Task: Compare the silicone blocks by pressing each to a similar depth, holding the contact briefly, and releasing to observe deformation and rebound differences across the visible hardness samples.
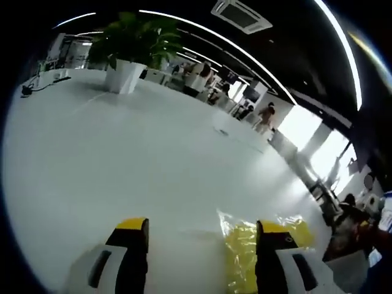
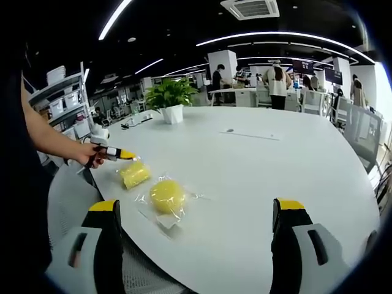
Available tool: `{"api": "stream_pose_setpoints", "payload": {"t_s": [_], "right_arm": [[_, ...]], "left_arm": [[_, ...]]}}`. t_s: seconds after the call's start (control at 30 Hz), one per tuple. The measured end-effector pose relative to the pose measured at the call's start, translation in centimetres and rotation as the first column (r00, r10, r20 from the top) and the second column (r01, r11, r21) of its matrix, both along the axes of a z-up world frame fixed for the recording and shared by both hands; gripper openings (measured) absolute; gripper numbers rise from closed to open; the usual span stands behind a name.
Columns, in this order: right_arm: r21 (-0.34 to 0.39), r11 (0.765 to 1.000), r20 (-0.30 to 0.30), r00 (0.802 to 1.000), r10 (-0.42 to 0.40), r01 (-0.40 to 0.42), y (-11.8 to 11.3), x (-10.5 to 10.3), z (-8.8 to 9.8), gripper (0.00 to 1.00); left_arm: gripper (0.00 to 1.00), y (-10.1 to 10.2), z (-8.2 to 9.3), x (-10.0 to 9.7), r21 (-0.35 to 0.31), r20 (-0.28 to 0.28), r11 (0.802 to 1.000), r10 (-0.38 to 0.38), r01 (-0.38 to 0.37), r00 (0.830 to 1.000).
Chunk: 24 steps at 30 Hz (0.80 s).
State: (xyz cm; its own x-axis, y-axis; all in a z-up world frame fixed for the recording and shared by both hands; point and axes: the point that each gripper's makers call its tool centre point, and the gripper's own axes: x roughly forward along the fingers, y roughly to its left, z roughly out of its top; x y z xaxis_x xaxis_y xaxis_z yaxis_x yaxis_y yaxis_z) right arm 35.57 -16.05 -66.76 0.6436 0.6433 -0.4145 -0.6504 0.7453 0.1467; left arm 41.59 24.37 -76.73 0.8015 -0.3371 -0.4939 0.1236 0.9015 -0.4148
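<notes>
White and wide, the round table [image 2: 263, 184] is set in an open-plan office with ceiling light strips and people at distant desks. Two yellow silicone samples in clear plastic wrap are seen on it in the right gripper view: a round, domed yellow block [image 2: 167, 196] near the table's edge, and a squarer yellow block [image 2: 134, 174] just beyond it. The left gripper [image 2: 120, 154], held in a person's hand [image 2: 89, 157], is seen hovering just beside the squarer block; whether contact has been made cannot be told. In the left gripper view its yellow-tipped jaws are seen apart, with a wrapped yellow sample [image 1: 242, 254] lying between them, close to the right jaw. The right gripper [image 2: 199, 214] is held back over the table's edge, jaws wide apart and holding nothing.

The first press is judged not yet begun. A slow descent onto the block is called for next. Slippery wrap could let a sample slide. A potted green plant [image 2: 169, 98] and a dark cable [image 2: 138, 120] stand well apart and obstruct nothing.
</notes>
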Motion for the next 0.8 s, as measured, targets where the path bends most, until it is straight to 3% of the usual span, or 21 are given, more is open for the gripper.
{"api": "stream_pose_setpoints", "payload": {"t_s": [0.07,0.13,0.23,0.33,0.43,0.57,0.67,0.8], "right_arm": [[0.0,1.0,0.002,1.0,0.0,0.0,0.0,0.1,0.0,0.96],[0.0,1.0,0.004,1.0,0.001,-0.001,0.0,0.3,0.1,0.96],[0.0,1.0,0.006,1.0,0.001,-0.001,0.0,0.5,0.1,0.96],[-0.001,1.0,0.007,1.0,0.004,-0.004,0.2,0.6,0.1,0.96],[-0.004,1.0,0.002,1.0,0.003,-0.003,0.2,0.7,0.0,0.96],[0.003,1.0,-0.009,1.0,0.002,-0.002,0.3,0.6,-0.3,0.96],[-0.022,1.0,-0.007,1.0,0.01,-0.01,0.4,0.7,-0.5,0.96],[-0.056,0.998,-0.006,1.0,0.027,-0.028,0.6,0.6,-0.9,0.96]], "left_arm": [[0.93,0.2,0.5,0.2,0.024,0.029,1.0,-0.017,0.017,0.999],[0.92,0.3,1.2,-0.1,0.024,0.038,0.999,-0.038,0.037,0.999],[0.97,1.2,2.1,-0.3,0.119,0.083,0.99,-0.091,0.081,0.992],[1.0,1.6,3.3,-0.9,0.125,0.106,0.988,-0.109,0.095,0.988],[1.0,1.9,4.7,-1.7,0.137,0.126,0.983,-0.142,0.125,0.982],[1.0,1.5,7.1,-2.6,0.186,0.17,0.962,-0.233,0.201,0.957],[1.0,1.9,8.1,-2.9,0.167,0.181,0.965,-0.229,0.2,0.957],[1.0,2.2,9.2,-3.8,0.231,0.194,0.954,-0.24,0.193,0.951]]}}
